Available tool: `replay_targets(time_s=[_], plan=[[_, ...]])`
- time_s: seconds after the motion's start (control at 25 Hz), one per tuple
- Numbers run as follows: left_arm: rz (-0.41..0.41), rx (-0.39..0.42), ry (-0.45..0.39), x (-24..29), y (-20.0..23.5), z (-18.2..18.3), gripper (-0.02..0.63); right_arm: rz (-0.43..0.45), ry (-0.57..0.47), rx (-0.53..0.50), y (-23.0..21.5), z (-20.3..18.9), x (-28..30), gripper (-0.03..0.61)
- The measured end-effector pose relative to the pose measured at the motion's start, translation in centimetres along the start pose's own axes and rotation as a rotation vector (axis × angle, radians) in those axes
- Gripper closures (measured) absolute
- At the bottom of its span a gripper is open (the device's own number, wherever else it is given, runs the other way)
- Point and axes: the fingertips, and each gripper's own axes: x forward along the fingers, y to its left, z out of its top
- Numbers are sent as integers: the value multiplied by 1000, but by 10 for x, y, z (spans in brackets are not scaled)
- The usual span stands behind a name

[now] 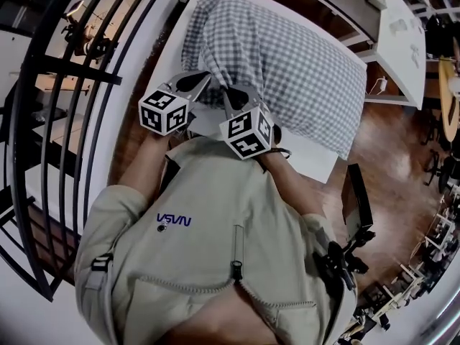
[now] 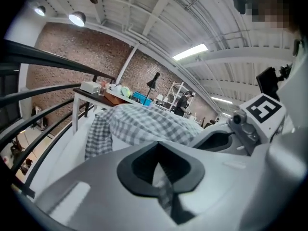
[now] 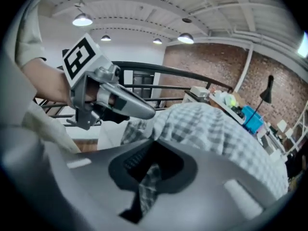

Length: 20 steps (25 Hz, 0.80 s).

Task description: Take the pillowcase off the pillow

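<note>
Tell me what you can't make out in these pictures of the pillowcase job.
- Pillow: every view, wholly covered by the checked pillowcase.
- Pillowcase opening: head view, hidden behind the left gripper and right gripper.
- Things on the far desk: left gripper view, too small.

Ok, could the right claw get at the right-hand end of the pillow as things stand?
Probably not yet. The right claw is shut on a pinch of the checked pillowcase beside the left claw, so it must let go first. Past that, nothing seems to block the way.
</note>
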Motion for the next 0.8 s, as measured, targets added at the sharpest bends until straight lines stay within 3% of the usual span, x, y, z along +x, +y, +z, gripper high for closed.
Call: replay_targets(time_s=[0.16,0.28,0.36,0.4,0.48,0.52,0.6,0.68,0.8], plan=[[43,-71,26,-7,20,-5,609,-58,0,108,-17,-16,-24,568],[-56,-171,106,-1,14,-23,607,-60,9,149,-17,-29,-26,568],[-124,-224,170,7,5,-38,379,-35,16,144,-10,-33,-23,568],[-146,-244,193,11,1,-44,315,-16,20,134,-5,-34,-22,568],[-157,-272,218,19,-2,-52,279,24,33,111,4,-35,-18,568],[-144,-283,226,23,1,-54,279,40,39,103,8,-36,-16,568],[-103,-317,234,27,12,-56,380,56,47,98,11,-38,-14,568],[-77,-343,241,26,20,-56,417,62,48,100,12,-39,-14,568],[-59,-270,257,25,20,-55,563,64,51,104,12,-40,-14,568]])
